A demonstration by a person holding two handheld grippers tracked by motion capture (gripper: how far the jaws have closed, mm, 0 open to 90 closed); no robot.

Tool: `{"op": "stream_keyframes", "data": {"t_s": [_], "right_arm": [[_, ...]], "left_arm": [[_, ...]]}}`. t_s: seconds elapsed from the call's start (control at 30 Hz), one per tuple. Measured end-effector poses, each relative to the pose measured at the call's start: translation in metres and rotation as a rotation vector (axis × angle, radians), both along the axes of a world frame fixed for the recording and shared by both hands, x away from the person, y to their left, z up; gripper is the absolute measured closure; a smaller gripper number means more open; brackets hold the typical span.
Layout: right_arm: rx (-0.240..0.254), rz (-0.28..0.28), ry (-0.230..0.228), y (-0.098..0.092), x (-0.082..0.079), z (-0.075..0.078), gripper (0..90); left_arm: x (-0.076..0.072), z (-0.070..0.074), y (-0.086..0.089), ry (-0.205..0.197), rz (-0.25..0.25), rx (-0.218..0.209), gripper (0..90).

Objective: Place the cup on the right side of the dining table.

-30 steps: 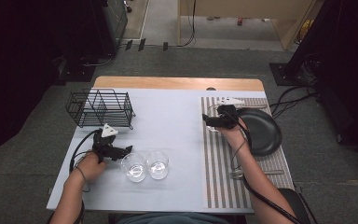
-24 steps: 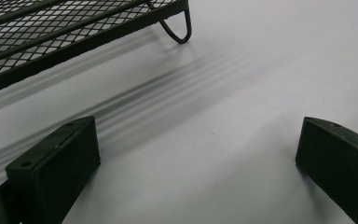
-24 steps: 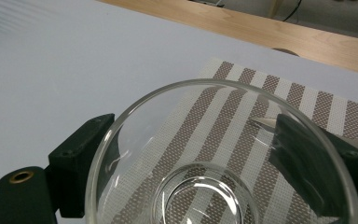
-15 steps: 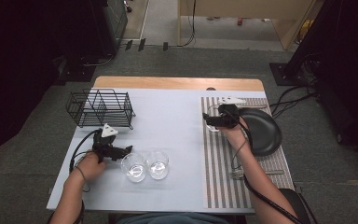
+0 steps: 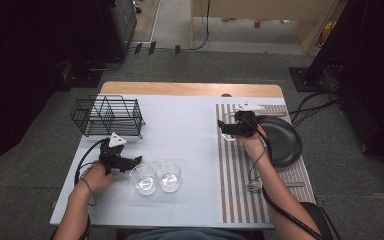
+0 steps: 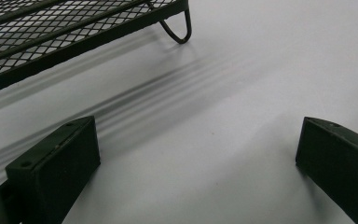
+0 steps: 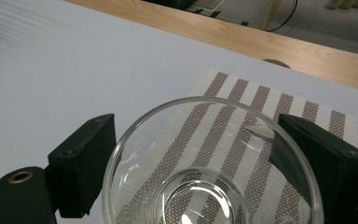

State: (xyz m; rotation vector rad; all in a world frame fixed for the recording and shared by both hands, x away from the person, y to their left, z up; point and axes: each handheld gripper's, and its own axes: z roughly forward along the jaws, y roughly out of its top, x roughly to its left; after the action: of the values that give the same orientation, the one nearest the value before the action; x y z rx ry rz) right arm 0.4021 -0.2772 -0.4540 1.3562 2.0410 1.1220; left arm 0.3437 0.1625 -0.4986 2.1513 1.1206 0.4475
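Note:
My right gripper point(image 5: 226, 128) is at the near-left corner of the striped placemat point(image 5: 240, 190), with a clear glass point(image 5: 229, 136) standing on the mat between its jaws. In the right gripper view both black jaws press against the glass point(image 7: 205, 158) just below its rim, so the right gripper point(image 7: 198, 130) is shut on it. My left gripper point(image 5: 130, 162) lies low over the white table, open, jaws pointing right toward two more empty glasses point(image 5: 143, 179) point(image 5: 169, 175). Only bare table lies between the left gripper's point(image 6: 196, 140) jaws.
A black wire rack point(image 5: 107, 116) stands at the back left, and its corner foot point(image 6: 175, 28) appears just beyond the left jaws. A black plate point(image 5: 282, 142) sits on the placemat right of my right hand. A fork point(image 5: 252, 187) lies nearer the front.

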Motion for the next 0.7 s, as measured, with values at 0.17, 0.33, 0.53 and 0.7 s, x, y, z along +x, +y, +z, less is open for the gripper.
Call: {"op": "stream_keyframes", "data": {"t_s": [0.17,0.33,0.53,0.7], "right_arm": [[-0.006,-0.002,0.001,0.000,-0.001,0.002,14.2],[-0.010,0.003,-0.008,-0.001,-0.002,0.005,14.3],[-0.014,0.001,-0.008,-0.001,-0.003,0.008,14.3],[-0.012,0.004,-0.018,-0.002,-0.004,0.012,14.4]], "left_arm": [[0.000,0.000,0.000,0.000,0.000,0.000,0.0],[0.000,0.000,0.000,0.000,0.000,0.001,0.0],[0.000,0.000,0.000,0.000,0.000,0.000,0.0],[0.000,0.000,0.000,0.000,0.000,0.000,0.0]]}}
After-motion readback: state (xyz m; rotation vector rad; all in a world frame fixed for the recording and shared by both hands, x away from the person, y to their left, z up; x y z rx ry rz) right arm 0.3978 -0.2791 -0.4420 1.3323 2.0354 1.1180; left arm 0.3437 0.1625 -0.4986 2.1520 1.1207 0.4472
